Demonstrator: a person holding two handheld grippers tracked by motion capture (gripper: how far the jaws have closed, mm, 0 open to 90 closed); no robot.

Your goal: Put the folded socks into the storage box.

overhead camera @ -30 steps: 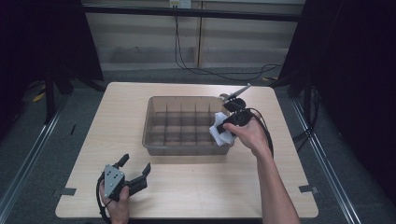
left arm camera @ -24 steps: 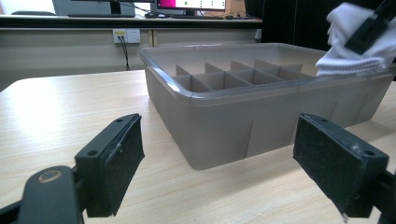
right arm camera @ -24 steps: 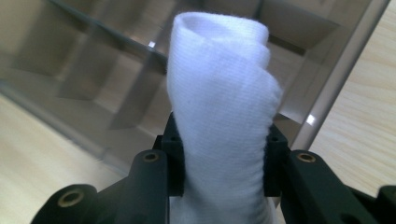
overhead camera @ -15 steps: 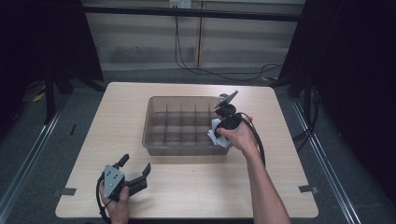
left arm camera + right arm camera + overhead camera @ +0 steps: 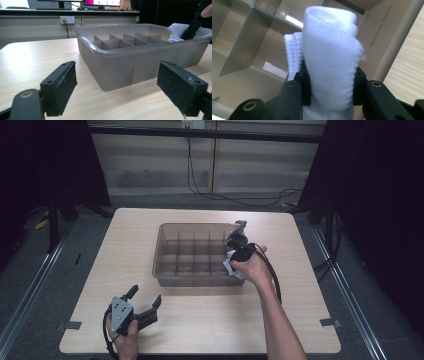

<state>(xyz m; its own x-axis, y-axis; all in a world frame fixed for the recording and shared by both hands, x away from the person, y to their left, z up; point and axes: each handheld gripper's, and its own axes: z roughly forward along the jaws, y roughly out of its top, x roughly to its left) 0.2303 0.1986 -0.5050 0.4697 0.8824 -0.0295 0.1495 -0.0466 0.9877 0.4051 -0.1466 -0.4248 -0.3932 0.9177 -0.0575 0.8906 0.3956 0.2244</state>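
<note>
Right tool [image 5: 329, 98] clamps a rolled white cloth [image 5: 330, 52], now lower inside the tray's [image 5: 165, 270] right wall; left tool [image 5: 145, 306] gapes wide, well clear of the tray.

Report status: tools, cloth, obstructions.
Right tool shut on white cloth, over the divided bin's near-right corner. Left tool open, empty, on the table. Nothing in the way.

Ribbed white cloth [image 5: 329, 57], smooth translucent plastic bin [image 5: 165, 275], matt wooden table [image 5: 125, 245].
</note>
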